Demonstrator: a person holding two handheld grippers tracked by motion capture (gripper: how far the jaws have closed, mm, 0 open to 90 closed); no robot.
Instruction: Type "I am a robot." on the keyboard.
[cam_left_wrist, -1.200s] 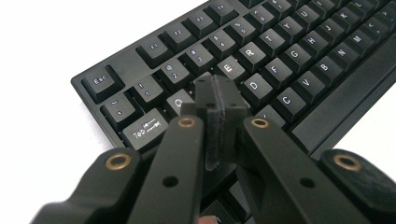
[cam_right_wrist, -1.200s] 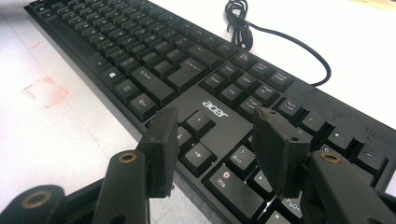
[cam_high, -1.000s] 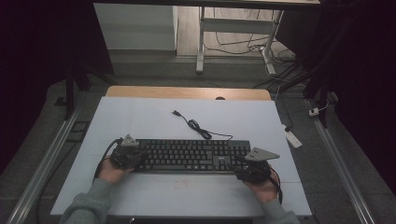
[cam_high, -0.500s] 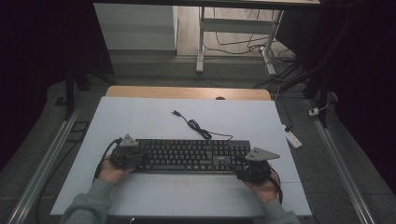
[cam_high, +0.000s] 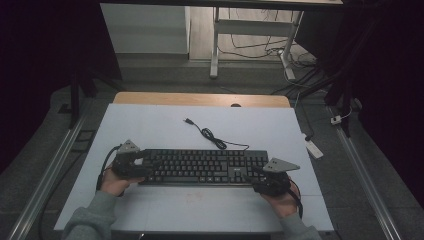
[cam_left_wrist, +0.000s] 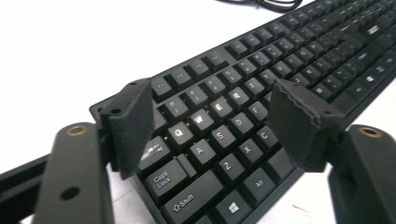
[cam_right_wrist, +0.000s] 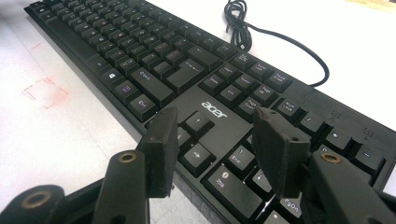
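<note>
A flat black plastic Acer keyboard (cam_high: 202, 167) lies on the white table board (cam_high: 150, 130). Your left gripper (cam_left_wrist: 210, 126) straddles the keyboard's left end, jaws spread wide; your right gripper (cam_right_wrist: 212, 149) straddles its right end, likewise parted. Neither appears to clamp it, though contact underneath is hidden.

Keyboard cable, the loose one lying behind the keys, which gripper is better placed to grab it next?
Probably the right gripper. The cable leaves the keyboard right of its middle and shows close ahead in the right gripper view. The left gripper, jaws open, sits at the far left end.
</note>
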